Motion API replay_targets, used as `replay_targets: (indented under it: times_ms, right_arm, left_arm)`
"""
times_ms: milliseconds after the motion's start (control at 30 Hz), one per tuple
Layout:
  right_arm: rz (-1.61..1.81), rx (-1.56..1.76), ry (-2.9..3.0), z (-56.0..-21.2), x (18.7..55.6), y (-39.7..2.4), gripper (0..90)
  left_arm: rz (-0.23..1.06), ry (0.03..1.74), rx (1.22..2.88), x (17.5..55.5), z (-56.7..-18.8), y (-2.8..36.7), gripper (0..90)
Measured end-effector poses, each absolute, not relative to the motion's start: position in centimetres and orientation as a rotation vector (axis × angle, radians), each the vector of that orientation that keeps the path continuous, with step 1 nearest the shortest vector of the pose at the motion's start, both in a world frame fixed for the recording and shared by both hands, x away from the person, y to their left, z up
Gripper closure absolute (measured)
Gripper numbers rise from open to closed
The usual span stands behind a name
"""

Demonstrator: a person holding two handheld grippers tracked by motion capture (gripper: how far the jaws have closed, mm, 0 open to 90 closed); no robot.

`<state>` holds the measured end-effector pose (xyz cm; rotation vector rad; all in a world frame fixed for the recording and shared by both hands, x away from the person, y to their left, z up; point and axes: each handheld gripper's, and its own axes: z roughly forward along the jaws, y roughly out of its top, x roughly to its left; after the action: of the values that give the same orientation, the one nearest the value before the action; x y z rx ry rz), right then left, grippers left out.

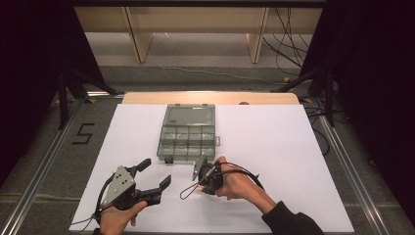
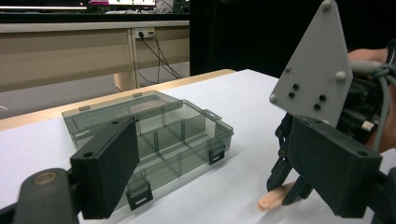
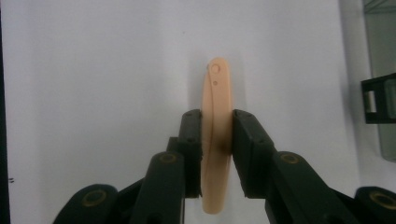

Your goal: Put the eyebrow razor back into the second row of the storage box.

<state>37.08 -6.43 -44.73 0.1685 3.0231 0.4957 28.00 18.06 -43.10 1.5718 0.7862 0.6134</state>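
White sheeting covers the tabletop [image 1: 274,147] in the high view. A smoke-grey compartment box [image 1: 188,133] lies open at its centre, lid folded away from the person. The left gripper [image 1: 155,174] rests near the front edge, jaws spread with nothing between them. The right gripper [image 1: 198,169] points down just in front of the box; its jaw tips are hidden here.

The left gripper view shows the box [image 2: 154,135] with its dividers and black latches. Beyond it, the right gripper [image 2: 286,186] stands over a peach plastic strip [image 2: 273,198] lying on the tabletop.

The right gripper view supplies the grip detail: the right gripper [image 3: 217,133] pinches the strip [image 3: 216,107] edgewise at mid-length, both pads pressed against it.
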Motion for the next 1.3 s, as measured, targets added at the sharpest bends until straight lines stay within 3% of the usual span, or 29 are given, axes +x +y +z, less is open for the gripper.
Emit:
replay_targets:
  times_ms: [633,1300]
  right_arm:
    - [0.639,0.229,2.907,-41.2,38.6,-7.2,74.5]
    - [0.652,0.224,2.871,-39.9,40.4,-6.3,74.5]
  left_arm:
    - [0.616,0.783,1.576,28.1,-43.1,18.1,16.1]
    - [0.617,0.779,1.578,28.1,-43.1,18.1,16.1]
